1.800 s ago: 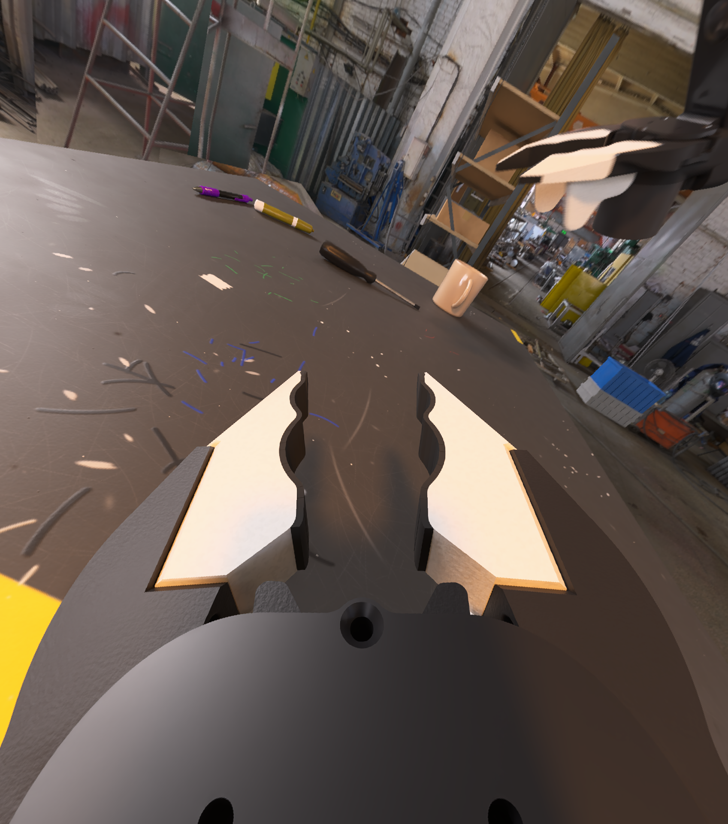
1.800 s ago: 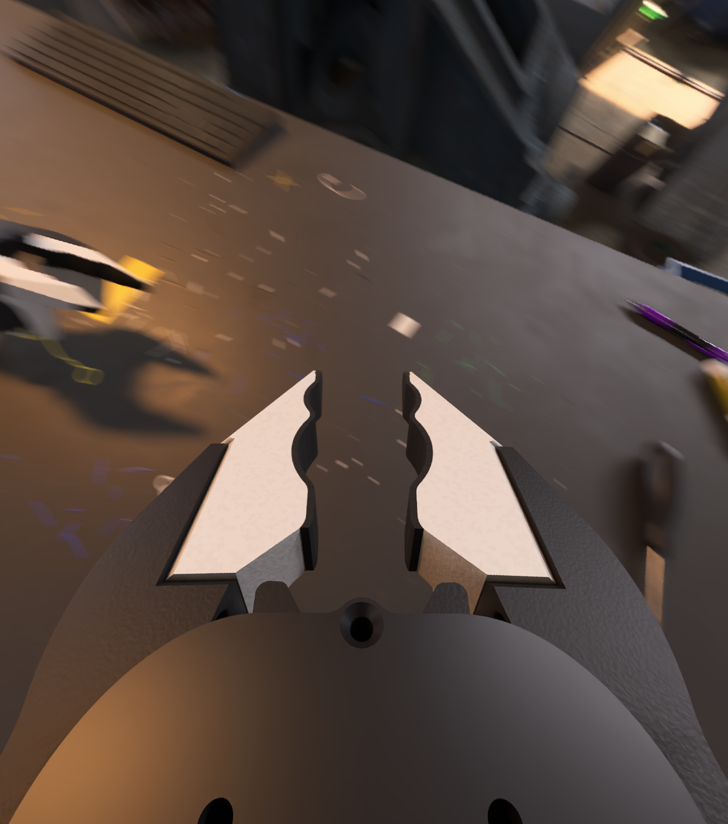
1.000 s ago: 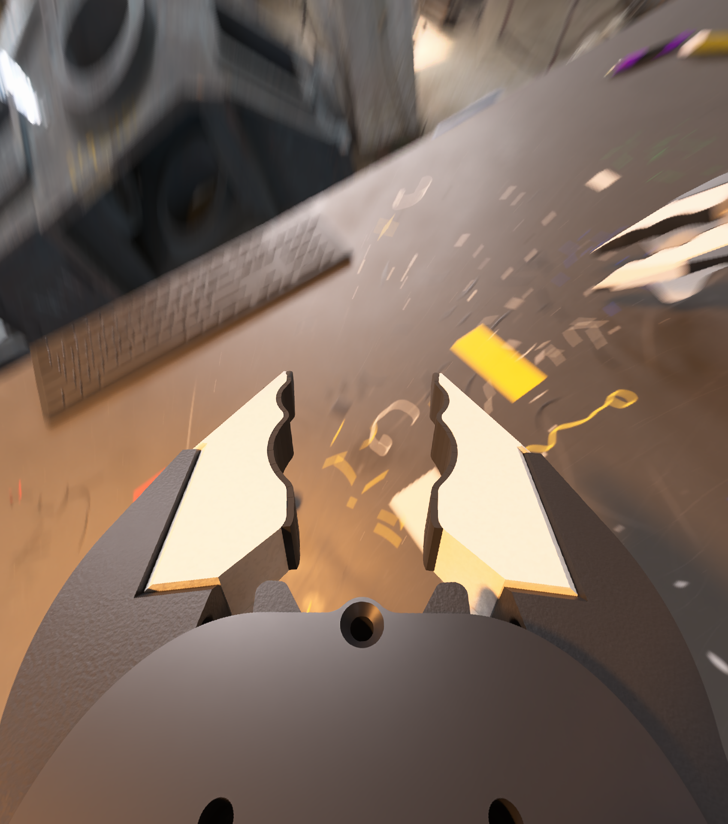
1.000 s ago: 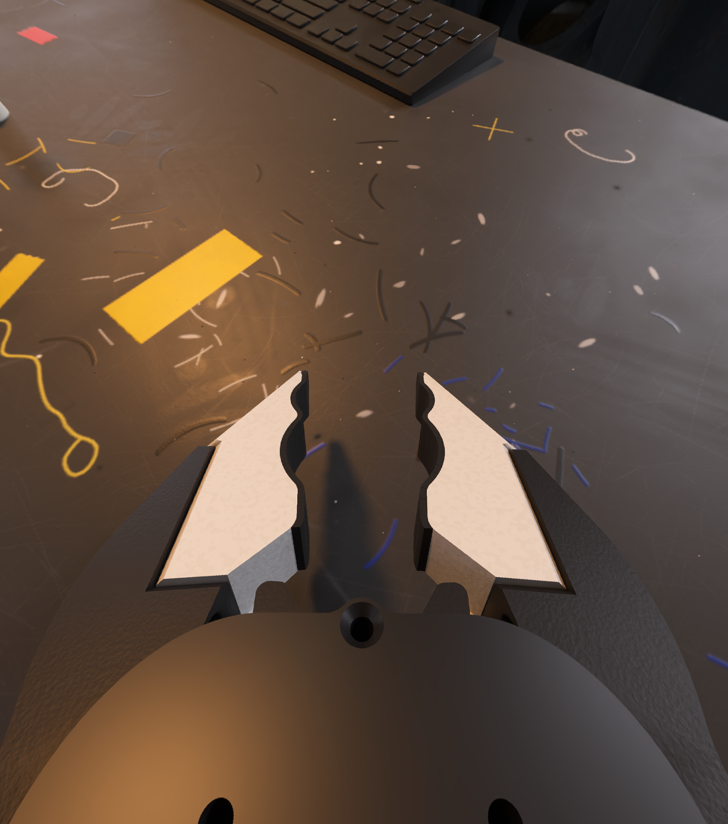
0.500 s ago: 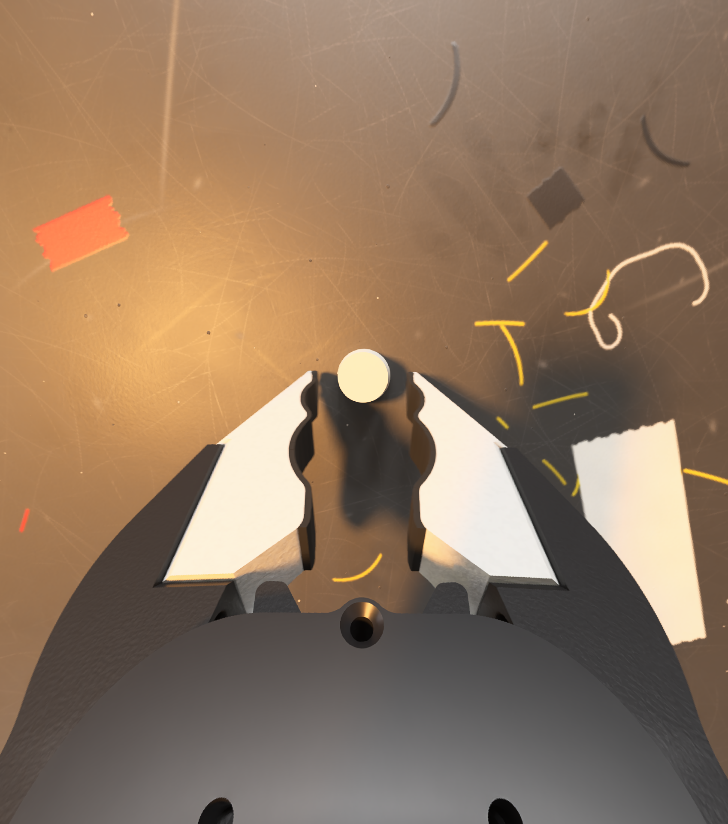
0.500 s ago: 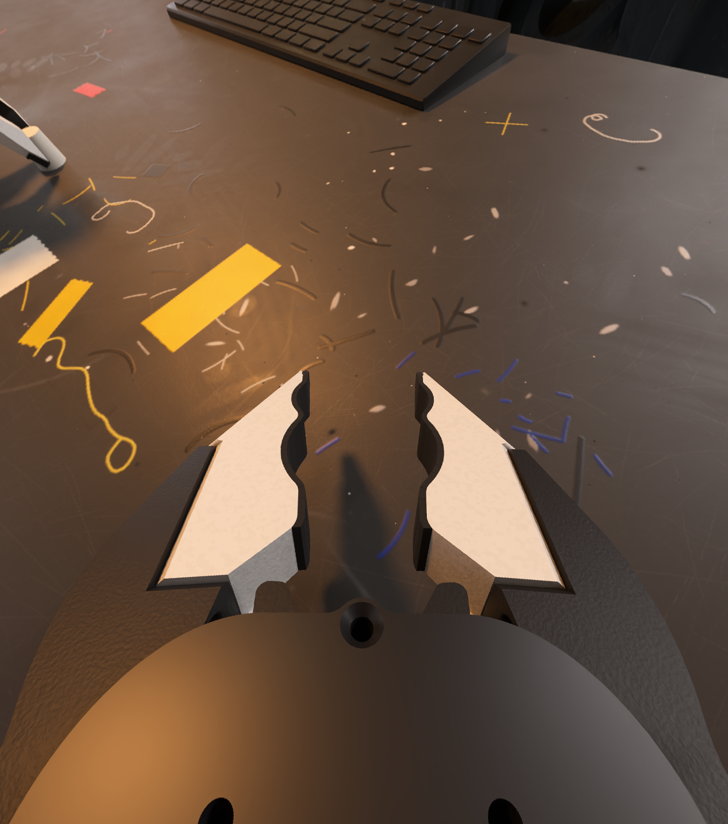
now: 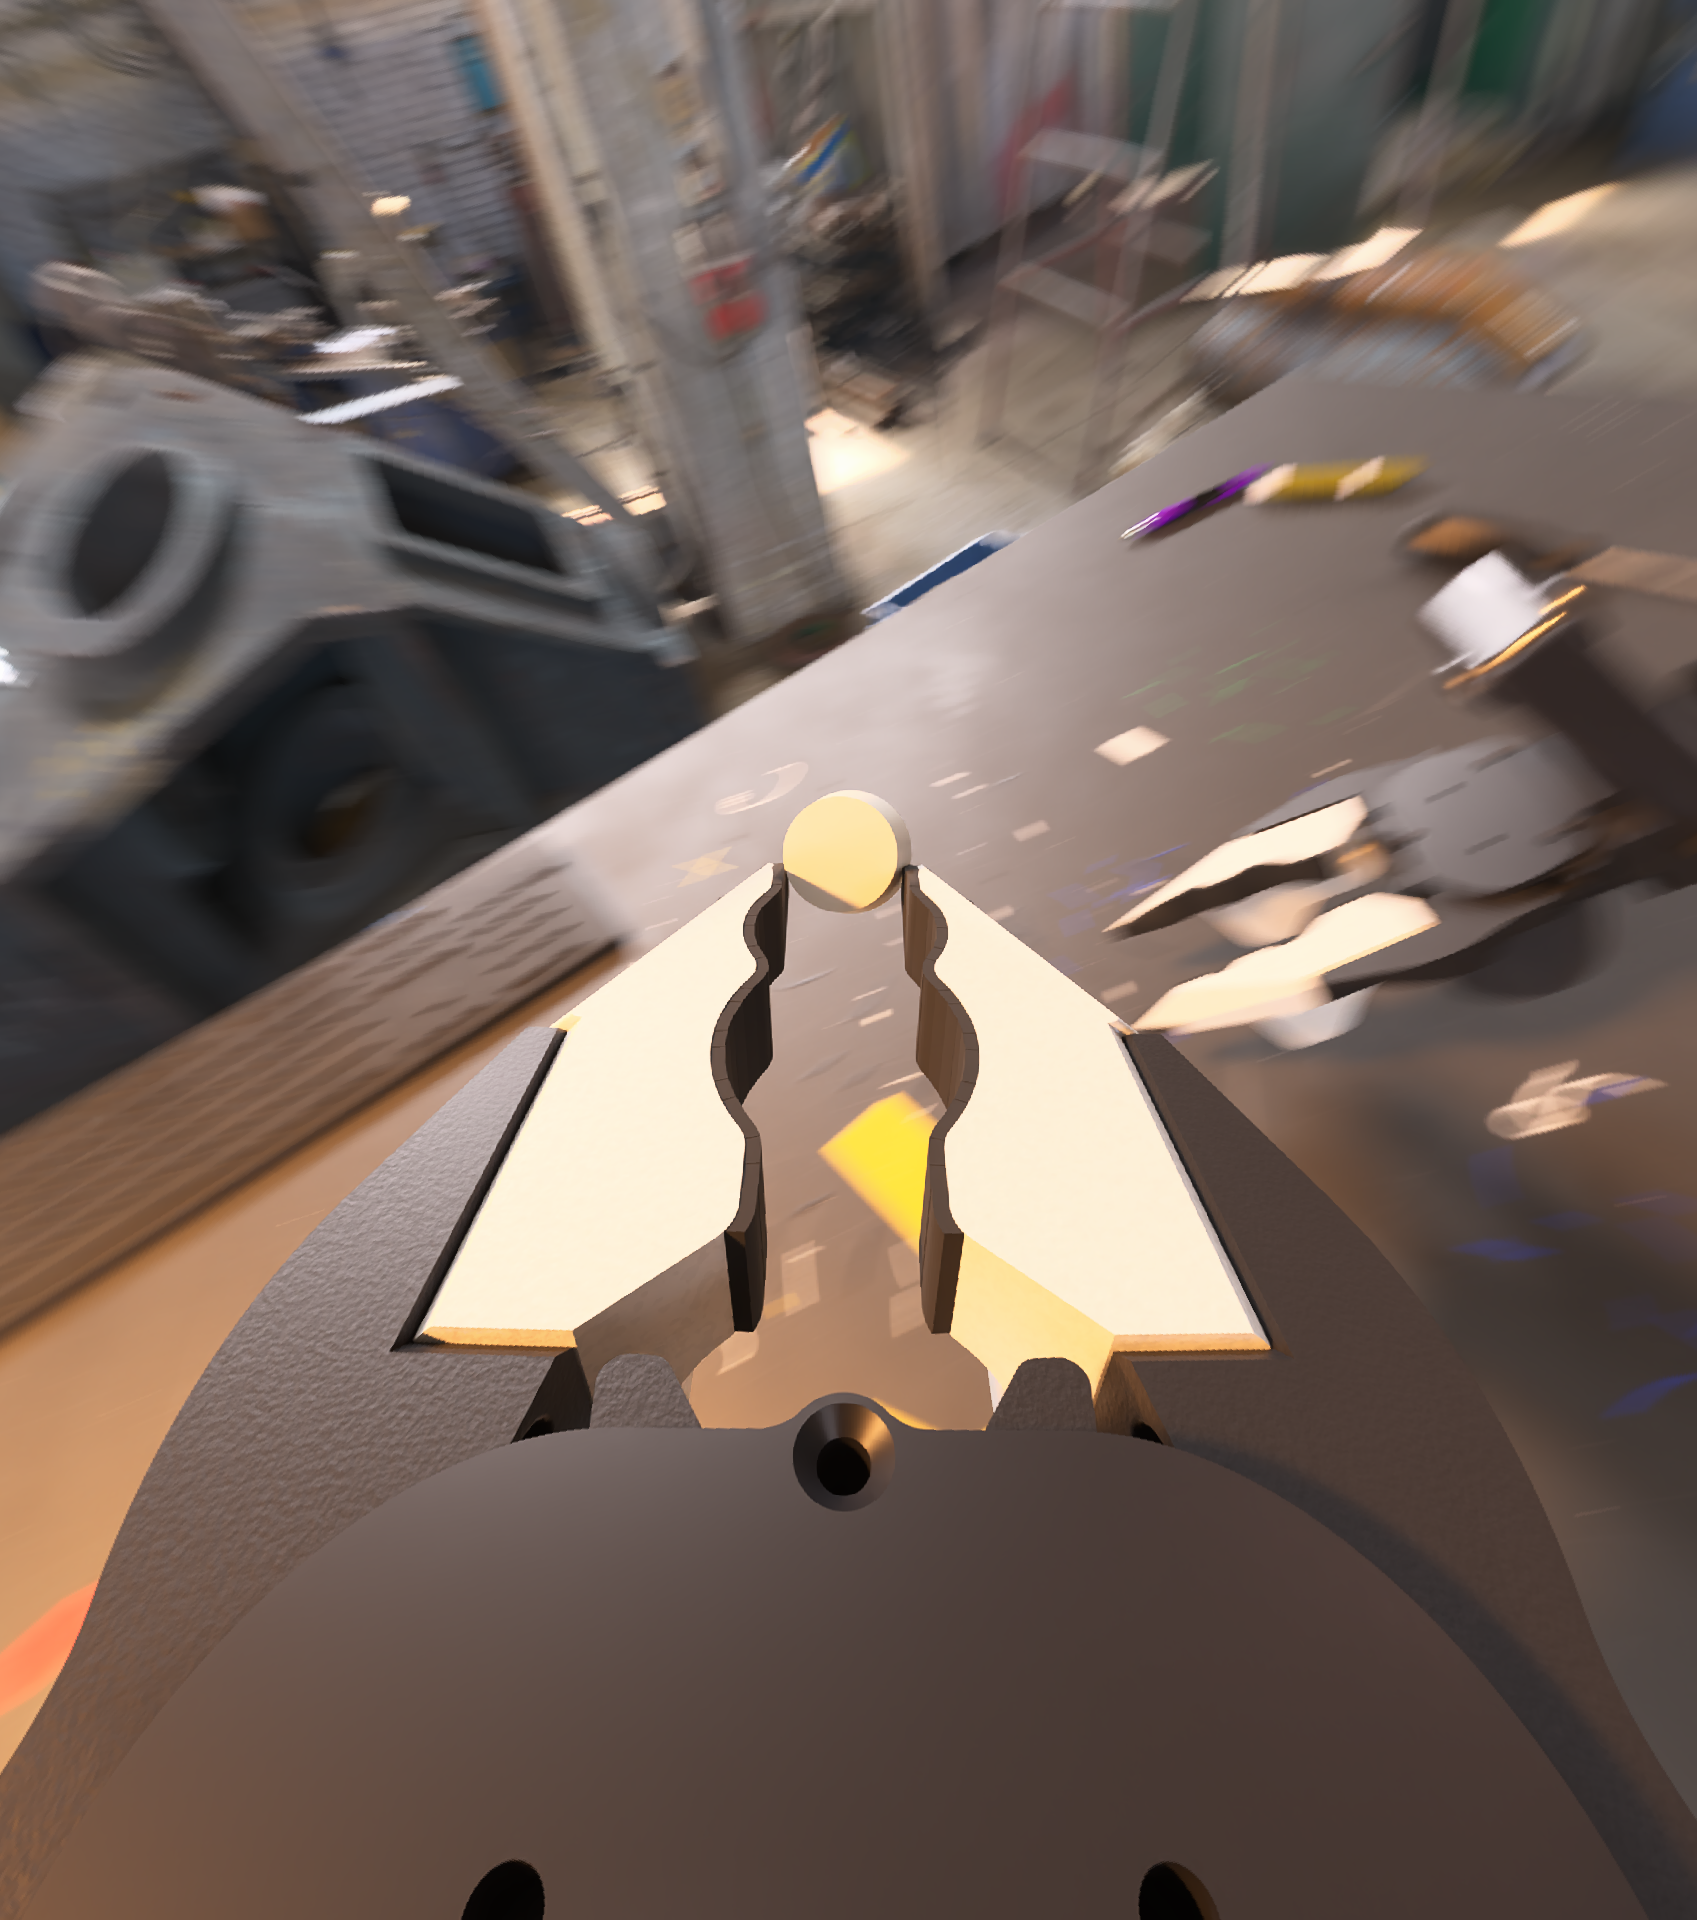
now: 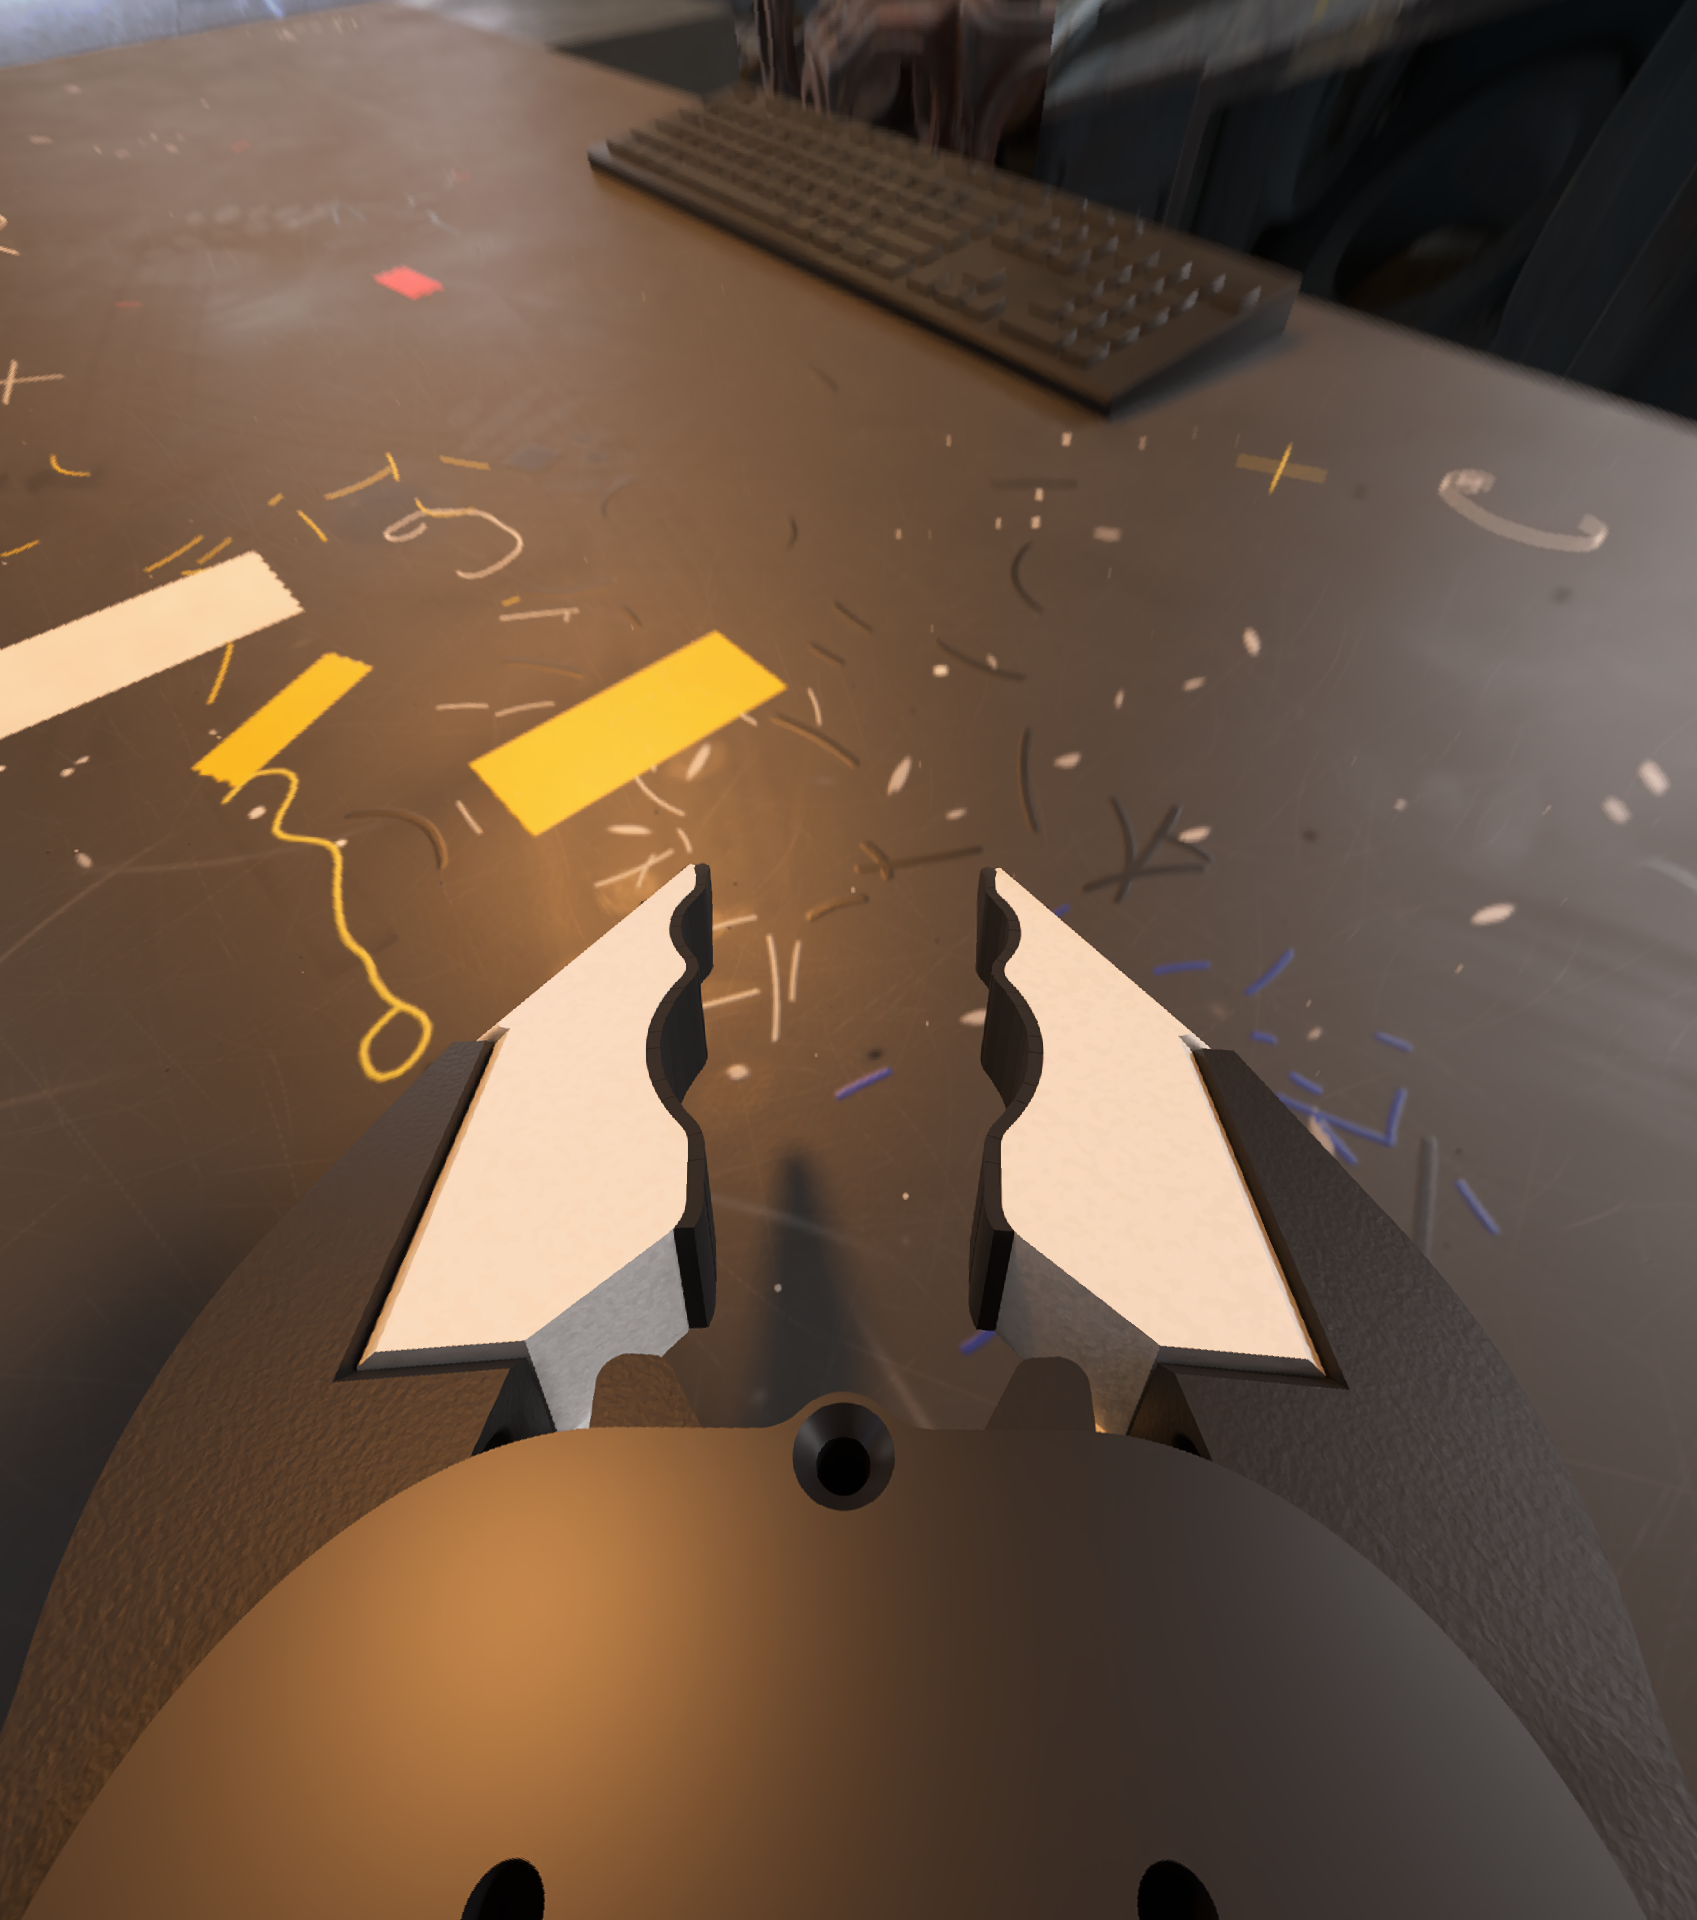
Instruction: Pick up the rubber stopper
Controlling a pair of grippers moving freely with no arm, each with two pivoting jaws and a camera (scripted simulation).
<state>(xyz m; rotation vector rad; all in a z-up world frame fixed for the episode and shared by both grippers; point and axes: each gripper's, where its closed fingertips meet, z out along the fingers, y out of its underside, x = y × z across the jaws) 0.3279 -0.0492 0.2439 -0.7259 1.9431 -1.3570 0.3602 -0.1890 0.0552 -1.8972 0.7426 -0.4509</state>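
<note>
The rubber stopper shows as a pale round end pinched between the tips of my left gripper. The left gripper is shut on it and holds it up above the dark table. My right gripper is open and empty, low over the table. It also shows in the left wrist view, blurred, to the right of the stopper. The stopper does not show in the right wrist view.
A black keyboard lies at the table's far edge and also shows blurred in the left wrist view. Yellow tape strips and a white strip are stuck flat on the table. Pens lie at the far right.
My left gripper has closed on the stopper, lifted it off the table and tilted up toward level. In the right wrist view the left gripper and stopper have left the upper left.
</note>
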